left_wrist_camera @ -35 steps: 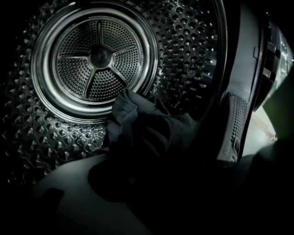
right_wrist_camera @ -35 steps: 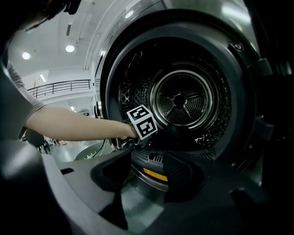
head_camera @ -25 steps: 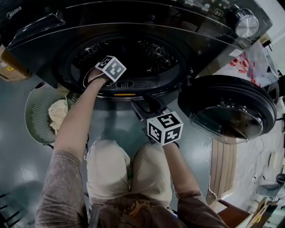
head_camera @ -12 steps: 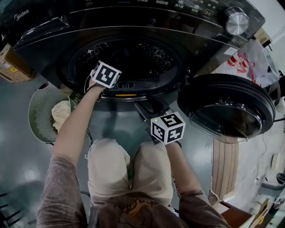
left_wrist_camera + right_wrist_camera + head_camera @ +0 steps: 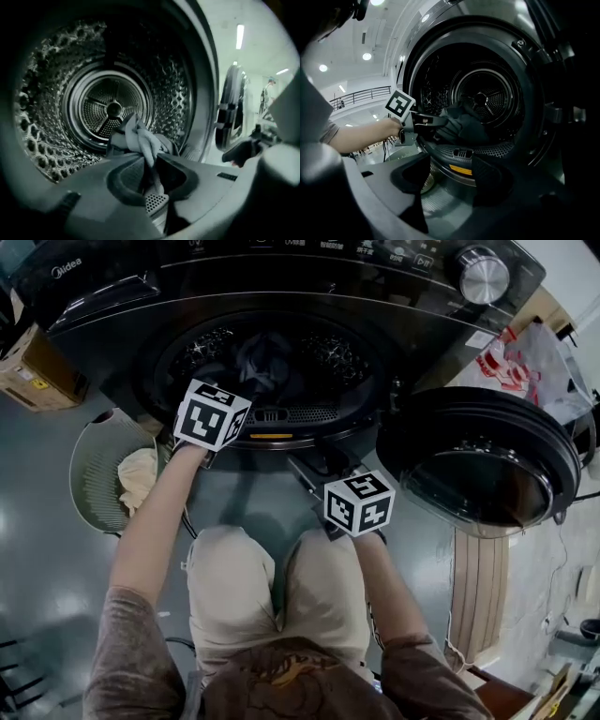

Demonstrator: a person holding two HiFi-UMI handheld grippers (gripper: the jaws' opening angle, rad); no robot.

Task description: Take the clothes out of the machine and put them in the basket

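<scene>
Left gripper pinches grey cloth tight at drum mouth. Hold squeeze firm, lift cloth over door lip, swing to basket on floor, let go there. Right gripper jaws just opening wider, nothing between; hold it aside.

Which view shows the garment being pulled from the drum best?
The left gripper view: the grey garment sits close up, pinched between the jaws. The right gripper view shows it as a dark bundle from the side. The head view shows only a dim shape.
</scene>
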